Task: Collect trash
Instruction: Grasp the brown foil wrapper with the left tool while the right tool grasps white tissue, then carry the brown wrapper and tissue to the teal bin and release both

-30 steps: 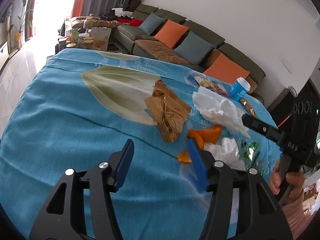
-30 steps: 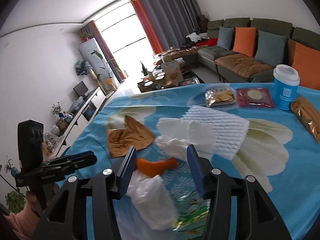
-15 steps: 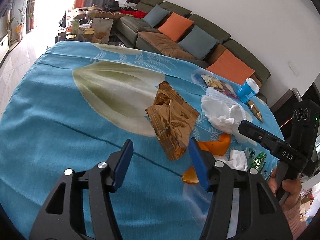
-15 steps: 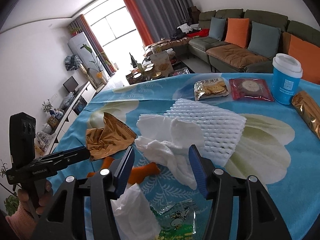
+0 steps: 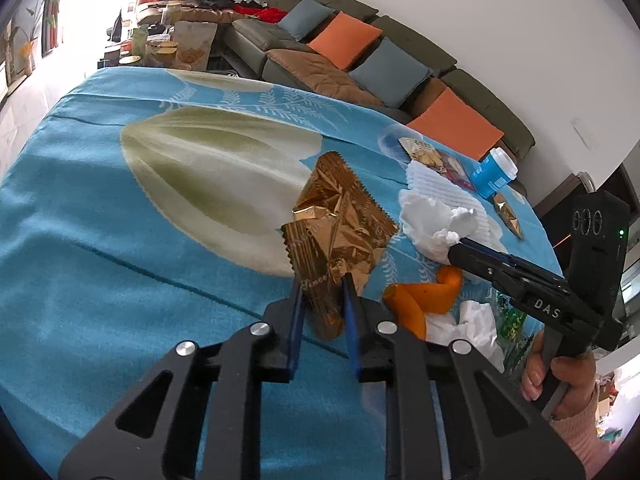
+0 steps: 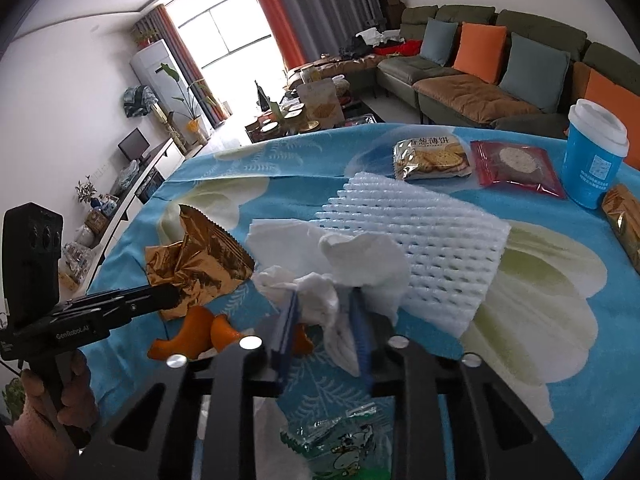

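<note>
1. Blue floral tablecloth [image 5: 120,248] spread beneath both tools, carrying all the litter.
2. White foam net [image 6: 416,240] lying flat just ahead and to the right of the right gripper, touching the tissue.
3. Gold foil wrapper [image 5: 340,232] crumpled, directly ahead of the left gripper [image 5: 322,312]; near end pinched between the two blue fingers, far end resting on the cloth. Left tool clenched on that wrapper.
4. White tissue [image 6: 332,280] bunched directly ahead of the right gripper [image 6: 324,328]; near part caught between its blue fingers, remainder draped over the edge of the foam net. Right tool clamped on the tissue.
5. Orange peel [image 5: 424,300] just right of the left gripper's fingers, on the cloth; seen in the right wrist view low and left of the right gripper's fingers.
6. Blue cup [image 6: 594,156] with white lid upright, well ahead and right of the right gripper.
7. Cracker packet [image 6: 432,158] and red packet [image 6: 516,168] side by side, far ahead of the right gripper, beyond the foam net.
8. Green printed wrapper [image 6: 340,440] below the right gripper, partly hidden by its frame.
9. Second white tissue [image 5: 476,320] right of the left gripper, beside the peel.
</note>
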`<state>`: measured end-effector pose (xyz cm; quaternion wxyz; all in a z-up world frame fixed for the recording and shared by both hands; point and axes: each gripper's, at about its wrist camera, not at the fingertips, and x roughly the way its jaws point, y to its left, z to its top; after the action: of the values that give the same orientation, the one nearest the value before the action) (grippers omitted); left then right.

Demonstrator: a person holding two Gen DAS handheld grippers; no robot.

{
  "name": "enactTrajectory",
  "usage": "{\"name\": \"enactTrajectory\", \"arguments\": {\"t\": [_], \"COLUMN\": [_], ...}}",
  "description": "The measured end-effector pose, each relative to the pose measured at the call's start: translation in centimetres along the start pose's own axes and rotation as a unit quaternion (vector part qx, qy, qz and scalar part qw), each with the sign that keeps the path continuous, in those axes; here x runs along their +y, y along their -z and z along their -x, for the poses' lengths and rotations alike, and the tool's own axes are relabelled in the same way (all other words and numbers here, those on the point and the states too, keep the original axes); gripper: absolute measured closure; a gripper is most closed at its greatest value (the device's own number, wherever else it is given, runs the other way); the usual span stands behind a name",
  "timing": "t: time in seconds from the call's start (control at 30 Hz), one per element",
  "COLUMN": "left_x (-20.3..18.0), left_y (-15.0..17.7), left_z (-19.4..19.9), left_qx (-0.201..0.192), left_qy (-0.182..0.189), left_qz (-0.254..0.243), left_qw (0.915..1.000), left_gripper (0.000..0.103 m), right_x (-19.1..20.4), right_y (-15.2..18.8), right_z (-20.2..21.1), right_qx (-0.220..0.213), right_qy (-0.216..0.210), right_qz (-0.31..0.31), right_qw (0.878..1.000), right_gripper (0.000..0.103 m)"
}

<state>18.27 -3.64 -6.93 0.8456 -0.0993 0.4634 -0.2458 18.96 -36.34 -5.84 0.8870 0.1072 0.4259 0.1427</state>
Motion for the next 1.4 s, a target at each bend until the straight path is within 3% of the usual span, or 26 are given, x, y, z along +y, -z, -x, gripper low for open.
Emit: {"name": "enactTrajectory", "arguments": {"t": [0.13, 0.67, 0.77, 0.83, 0.87, 1.0, 1.03, 1.13, 1.2, 1.4], "left_x": [-0.3, 1.2, 1.6, 1.8, 1.9, 2.4, 2.5, 2.8, 2.9, 3.1], "left_y": [0.3, 2.8, 3.3, 3.7, 3.9, 4.6, 4.7, 5.2, 5.4, 6.2], "left_z": [0.5, 6.7, 7.6, 8.0, 8.3, 8.8, 8.9, 9.2, 9.4, 10.5], "left_qx": [-0.007, -0.064, -0.071, -0.073, -0.075, -0.077, -0.077, -0.078, -0.079, -0.084], "left_qy": [-0.001, -0.015, -0.018, -0.02, -0.022, -0.02, -0.02, -0.021, -0.023, -0.027], "left_qz": [-0.005, -0.008, -0.009, -0.007, -0.008, 0.0, 0.001, 0.005, 0.005, 0.004], "left_qw": [1.0, 0.9978, 0.9973, 0.9971, 0.9969, 0.9968, 0.9968, 0.9967, 0.9966, 0.9961], "left_gripper": [0.085, 0.086, 0.086, 0.086, 0.086, 0.086, 0.086, 0.086, 0.086, 0.086], "right_x": [0.0, 1.0, 0.5, -0.2, -0.8, -2.0, -2.1, -1.9, -1.7, -1.1], "right_y": [0.0, -0.4, -0.9, -1.0, -1.0, -1.0, -1.1, -1.2, -1.1, -0.8], "right_z": [0.5, 4.2, 4.2, 3.8, 3.7, 2.4, 2.0, 1.0, 0.6, 1.3], "right_qx": [-0.01, -0.061, -0.064, -0.06, -0.059, -0.039, -0.032, -0.016, -0.008, -0.023], "right_qy": [-0.007, -0.042, -0.028, -0.012, -0.008, 0.0, 0.0, 0.003, -0.004, -0.024], "right_qz": [-0.002, -0.003, -0.016, -0.033, -0.045, -0.065, -0.067, -0.063, -0.058, -0.045], "right_qw": [1.0, 0.997, 0.997, 0.998, 0.997, 0.997, 0.997, 0.998, 0.998, 0.998], "right_gripper": [0.098, 0.101, 0.096, 0.072, 0.052, 0.051, 0.051, 0.067, 0.097, 0.101]}}
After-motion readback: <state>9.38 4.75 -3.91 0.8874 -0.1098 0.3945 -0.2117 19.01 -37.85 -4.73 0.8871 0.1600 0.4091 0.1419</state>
